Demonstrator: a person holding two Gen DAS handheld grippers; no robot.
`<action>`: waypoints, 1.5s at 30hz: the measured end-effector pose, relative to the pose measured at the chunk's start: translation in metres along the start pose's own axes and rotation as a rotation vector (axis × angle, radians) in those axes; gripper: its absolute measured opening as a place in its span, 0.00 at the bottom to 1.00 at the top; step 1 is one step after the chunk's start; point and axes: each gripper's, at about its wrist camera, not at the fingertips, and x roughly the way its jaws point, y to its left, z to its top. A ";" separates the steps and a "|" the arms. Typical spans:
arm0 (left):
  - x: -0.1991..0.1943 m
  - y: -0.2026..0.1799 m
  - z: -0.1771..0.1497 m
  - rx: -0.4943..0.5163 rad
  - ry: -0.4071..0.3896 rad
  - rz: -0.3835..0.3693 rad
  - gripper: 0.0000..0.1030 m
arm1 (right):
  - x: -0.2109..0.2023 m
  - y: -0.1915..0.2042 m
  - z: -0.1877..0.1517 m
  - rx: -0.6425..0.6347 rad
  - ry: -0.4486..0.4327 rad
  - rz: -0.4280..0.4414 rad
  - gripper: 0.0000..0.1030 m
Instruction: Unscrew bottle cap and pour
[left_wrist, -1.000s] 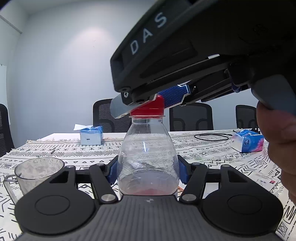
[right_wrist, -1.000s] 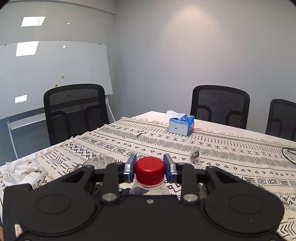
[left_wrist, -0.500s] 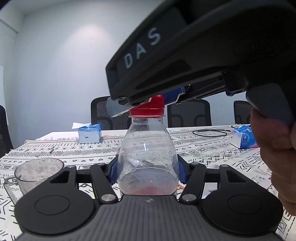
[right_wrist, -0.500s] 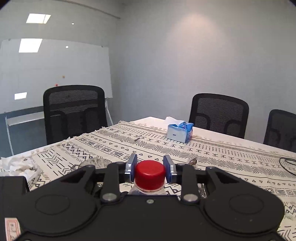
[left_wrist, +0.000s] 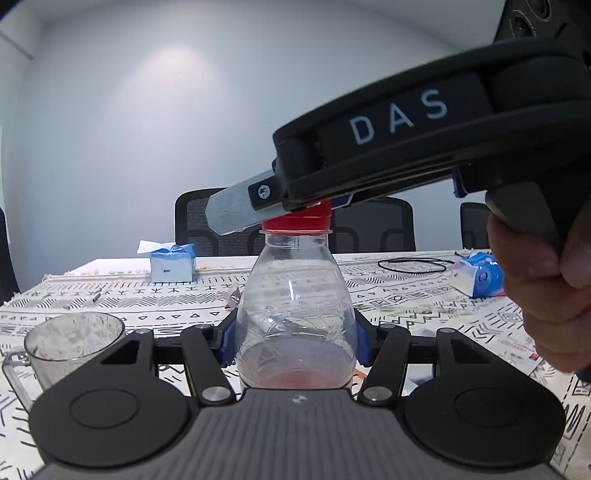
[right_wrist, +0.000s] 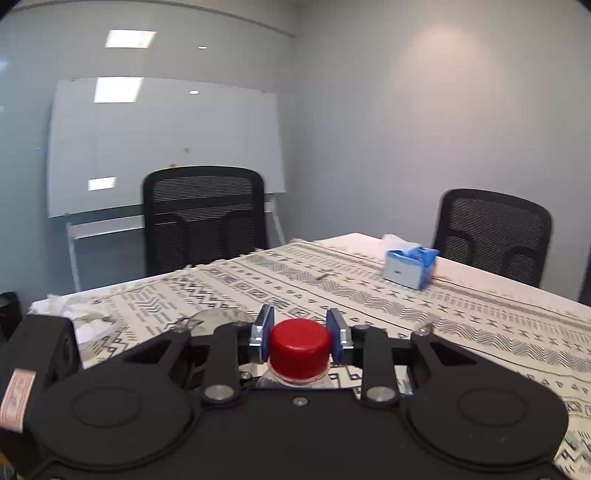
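Note:
A clear plastic bottle (left_wrist: 295, 306) with a little red liquid at the bottom stands upright on the patterned tablecloth. My left gripper (left_wrist: 293, 339) is shut on its body. Its red cap (right_wrist: 299, 345) sits on the neck between the blue pads of my right gripper (right_wrist: 300, 332), which is shut on it from above. In the left wrist view the right gripper (left_wrist: 280, 216) reaches in from the upper right over the cap (left_wrist: 295, 221). A clear glass mug (left_wrist: 74, 343) stands at the left.
A blue tissue box (left_wrist: 171, 266) sits at the far side of the table (right_wrist: 480, 314). A tissue pack (left_wrist: 480, 275) and a black cable loop (left_wrist: 413, 265) lie at the right. Black chairs (right_wrist: 205, 218) and a whiteboard (right_wrist: 162, 144) surround the table.
The right gripper has rotated about the cap, swinging its body round to the right in the left wrist view. The right wrist view has panned left. The bottle stays held.

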 end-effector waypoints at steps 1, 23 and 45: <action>0.000 0.000 0.000 -0.001 0.000 0.000 0.53 | -0.001 -0.004 0.000 -0.011 -0.004 0.032 0.31; -0.003 -0.001 -0.001 -0.010 -0.008 -0.031 0.54 | 0.006 -0.070 0.006 -0.209 -0.042 0.587 0.32; -0.004 -0.010 0.000 -0.013 -0.031 0.107 0.56 | -0.016 0.037 0.004 0.088 -0.052 -0.253 0.31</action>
